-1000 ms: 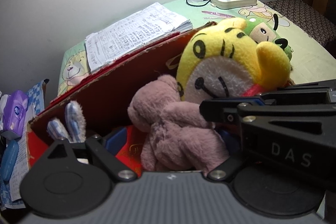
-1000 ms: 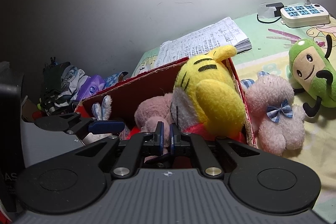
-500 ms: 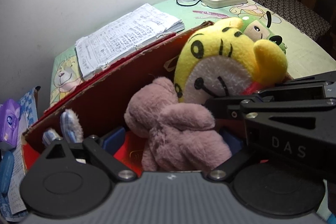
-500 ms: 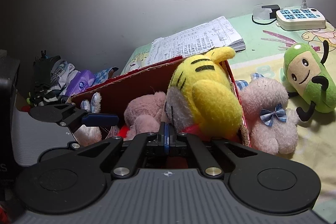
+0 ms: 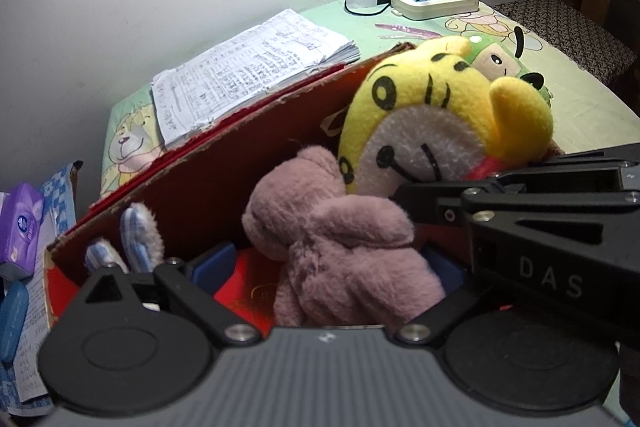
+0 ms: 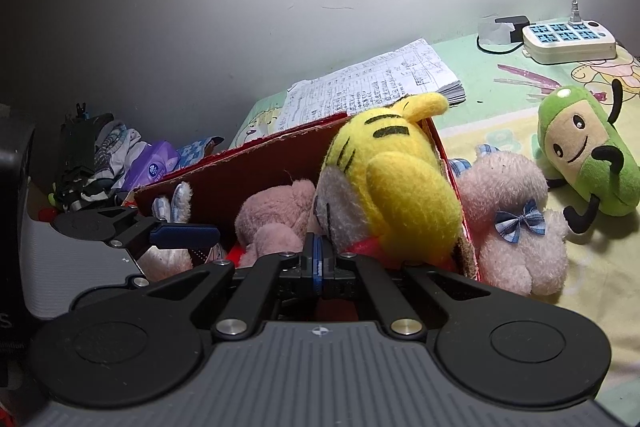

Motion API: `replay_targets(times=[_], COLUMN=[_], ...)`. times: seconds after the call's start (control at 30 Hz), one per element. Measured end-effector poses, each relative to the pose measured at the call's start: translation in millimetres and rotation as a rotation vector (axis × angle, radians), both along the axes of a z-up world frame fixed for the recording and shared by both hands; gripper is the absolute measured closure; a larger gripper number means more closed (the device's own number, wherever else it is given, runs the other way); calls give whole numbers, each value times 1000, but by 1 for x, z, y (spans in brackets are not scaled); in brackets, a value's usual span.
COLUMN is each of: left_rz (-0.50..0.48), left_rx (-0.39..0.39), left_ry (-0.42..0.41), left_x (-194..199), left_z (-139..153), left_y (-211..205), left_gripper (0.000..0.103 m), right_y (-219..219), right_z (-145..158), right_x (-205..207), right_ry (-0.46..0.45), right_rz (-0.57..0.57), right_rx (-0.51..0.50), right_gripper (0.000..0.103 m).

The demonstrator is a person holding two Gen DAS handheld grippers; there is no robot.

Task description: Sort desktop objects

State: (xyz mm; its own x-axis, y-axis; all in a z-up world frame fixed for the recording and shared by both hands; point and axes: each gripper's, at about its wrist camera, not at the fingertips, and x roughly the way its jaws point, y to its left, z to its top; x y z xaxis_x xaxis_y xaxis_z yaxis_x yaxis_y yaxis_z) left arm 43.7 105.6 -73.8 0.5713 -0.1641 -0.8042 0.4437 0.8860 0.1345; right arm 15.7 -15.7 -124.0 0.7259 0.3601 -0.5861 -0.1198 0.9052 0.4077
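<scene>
— So where are the toys sitting?
— Yellow tiger plush [image 6: 394, 187] and mauve plush bear [image 5: 336, 247] are lying in the red box [image 5: 224, 163].
— Grippers?
— Left hand-held gripper [image 5: 324, 267] is gaping wide around the bear; right hand-held gripper [image 6: 319, 263] is sitting closed, empty.

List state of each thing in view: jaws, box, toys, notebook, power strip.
left gripper: jaws open, either side of the mauve plush
right gripper: jaws shut, nothing visible between them
red box: open-topped, toys inside
yellow tiger plush: in box, head above the rim
mauve plush: in box
pink bunny with bow: outside, against the box wall
green plush: on the table, apart
notebook: open
power strip: cable plugged in
</scene>
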Motion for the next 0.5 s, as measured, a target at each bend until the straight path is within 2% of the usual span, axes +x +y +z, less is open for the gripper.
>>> replay_targets(times=[0.5], left_rz=[-6], left_rx=[3], left_ry=[-6], left_x=[0], left_z=[-1], left_y=[1], left_gripper=[2], right_y=[1], right_z=[0], right_x=[-1], right_ry=[-14], right_rz=[-9], right_rx=[7], right_gripper=[103])
